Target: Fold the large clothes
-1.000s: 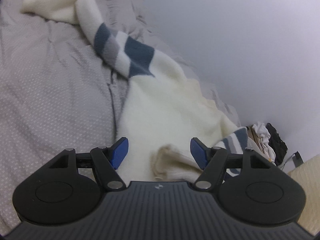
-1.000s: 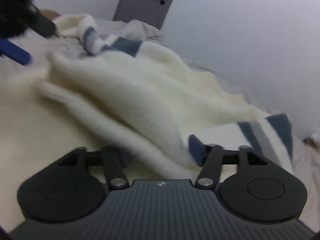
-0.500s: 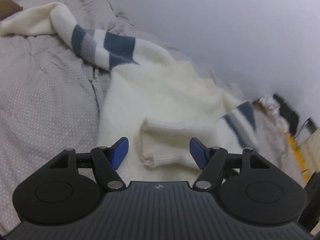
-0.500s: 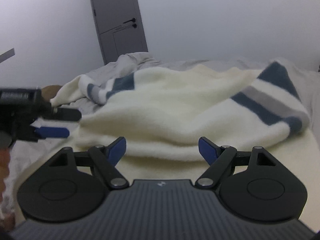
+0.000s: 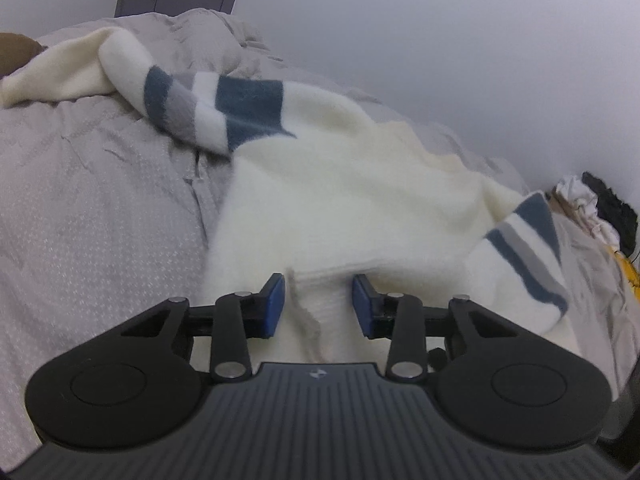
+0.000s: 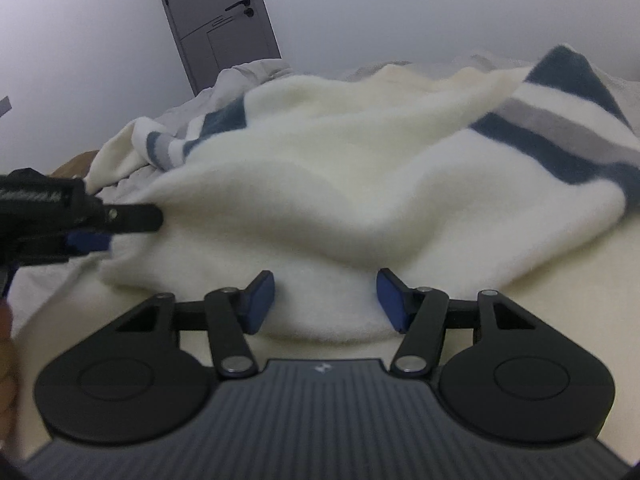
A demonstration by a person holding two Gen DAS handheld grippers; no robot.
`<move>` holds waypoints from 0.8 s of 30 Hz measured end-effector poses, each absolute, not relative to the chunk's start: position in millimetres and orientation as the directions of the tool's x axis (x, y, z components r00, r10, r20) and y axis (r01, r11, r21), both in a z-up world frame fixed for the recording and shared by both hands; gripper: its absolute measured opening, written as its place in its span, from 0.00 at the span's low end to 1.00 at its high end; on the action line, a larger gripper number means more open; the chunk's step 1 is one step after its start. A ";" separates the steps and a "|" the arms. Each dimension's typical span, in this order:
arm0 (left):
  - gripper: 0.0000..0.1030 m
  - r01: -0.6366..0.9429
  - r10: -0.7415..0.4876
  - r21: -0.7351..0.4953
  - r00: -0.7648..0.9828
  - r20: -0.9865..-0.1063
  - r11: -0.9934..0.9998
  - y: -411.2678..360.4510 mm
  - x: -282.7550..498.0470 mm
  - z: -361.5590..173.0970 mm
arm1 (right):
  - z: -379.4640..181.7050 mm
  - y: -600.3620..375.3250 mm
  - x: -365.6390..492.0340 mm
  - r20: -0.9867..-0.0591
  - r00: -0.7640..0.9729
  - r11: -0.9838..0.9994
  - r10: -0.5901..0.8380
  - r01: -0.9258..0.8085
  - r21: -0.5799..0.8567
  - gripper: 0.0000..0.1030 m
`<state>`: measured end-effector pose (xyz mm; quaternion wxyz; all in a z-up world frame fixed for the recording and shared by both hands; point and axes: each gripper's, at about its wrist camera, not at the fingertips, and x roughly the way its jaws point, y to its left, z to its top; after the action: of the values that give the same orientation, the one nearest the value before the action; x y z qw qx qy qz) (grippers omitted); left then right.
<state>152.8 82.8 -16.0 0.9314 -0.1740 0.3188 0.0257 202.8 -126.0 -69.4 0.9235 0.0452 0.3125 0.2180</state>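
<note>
A cream fleece sweater (image 5: 360,200) with blue and grey sleeve stripes lies spread on a grey bed (image 5: 92,220). One striped sleeve (image 5: 208,108) stretches to the far left, the other (image 5: 524,256) lies at the right. My left gripper (image 5: 319,306) is open, its jaws on either side of a ribbed cuff edge (image 5: 320,300) of the sweater. My right gripper (image 6: 326,298) is open, low over a thick fold of the sweater (image 6: 340,200). The left gripper (image 6: 86,240) also shows at the left of the right wrist view, at the sweater's edge.
A grey door (image 6: 224,20) stands behind the bed. A white wall runs along the bed's far side. A pile of mixed clothes (image 5: 592,208) lies at the right end of the bed.
My left gripper has moved forward and narrowed around the cuff. My right gripper has released the sweater, opened and drawn back to face the fold.
</note>
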 end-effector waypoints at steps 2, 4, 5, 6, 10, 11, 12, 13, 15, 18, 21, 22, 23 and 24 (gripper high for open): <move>0.41 -0.179 -0.047 -0.293 0.778 -0.626 0.939 84.3 158.0 -19.4 | -69.0 -124.0 200.5 -0.561 0.711 0.904 0.423 -0.373 0.208 0.57; 0.41 -0.191 -0.041 -0.289 0.767 -0.640 0.938 85.4 161.1 -22.8 | -69.1 -123.9 197.4 -0.562 0.714 0.906 0.418 -0.373 0.200 0.57; 0.41 -0.193 -0.037 -0.282 0.763 -0.645 0.940 85.5 162.8 -23.9 | -69.2 -124.0 196.1 -0.563 0.714 0.907 0.416 -0.372 0.197 0.57; 0.41 -0.196 -0.029 -0.272 0.760 -0.650 0.942 85.3 164.5 -24.6 | -69.2 -124.2 194.8 -0.563 0.714 0.907 0.415 -0.373 0.195 0.57; 0.42 -0.208 -0.021 -0.274 0.761 -0.648 0.939 86.5 166.9 -24.7 | -67.8 -125.3 190.4 -0.567 0.712 0.906 0.414 -0.381 0.184 0.57; 0.42 -0.206 -0.024 -0.281 0.766 -0.643 0.938 86.4 164.7 -22.5 | -67.9 -125.3 189.1 -0.568 0.712 0.907 0.412 -0.383 0.178 0.57; 0.42 -0.199 -0.028 -0.285 0.774 -0.633 0.938 86.1 162.3 -19.0 | -68.1 -125.3 187.8 -0.568 0.714 0.907 0.410 -0.384 0.172 0.57; 0.42 -0.187 -0.027 -0.283 0.790 -0.613 0.941 85.3 158.4 -13.3 | -68.1 -125.0 186.8 -0.569 0.714 0.908 0.407 -0.384 0.168 0.57; 0.42 -0.161 -0.031 -0.282 0.820 -0.571 0.946 82.9 149.6 -0.2 | -67.9 -125.0 185.7 -0.571 0.715 0.910 0.402 -0.381 0.164 0.57; 0.42 -0.072 -0.109 -0.334 0.862 -0.494 0.940 79.5 135.1 17.6 | -66.9 -125.8 184.2 -0.572 0.717 0.912 0.398 -0.377 0.162 0.56; 0.42 0.016 -0.171 -0.314 0.864 -0.474 0.949 67.0 130.2 22.1 | -67.1 -125.4 183.5 -0.571 0.720 0.913 0.395 -0.374 0.161 0.55; 0.41 0.037 -0.192 -0.309 0.852 -0.487 0.950 61.9 131.5 20.4 | -67.1 -125.1 183.5 -0.571 0.721 0.914 0.394 -0.372 0.161 0.55; 0.41 0.054 -0.210 -0.309 0.841 -0.499 0.950 57.3 133.3 18.4 | -67.2 -124.6 183.4 -0.571 0.722 0.915 0.392 -0.371 0.160 0.55; 0.41 0.072 -0.229 -0.309 0.828 -0.512 0.948 52.3 135.2 15.3 | -67.3 -124.1 183.2 -0.570 0.723 0.915 0.391 -0.370 0.159 0.55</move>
<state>135.2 52.3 15.3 0.9458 -0.1394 0.2823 -0.0795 183.2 -124.1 -67.3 0.9279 0.0169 0.3110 0.2050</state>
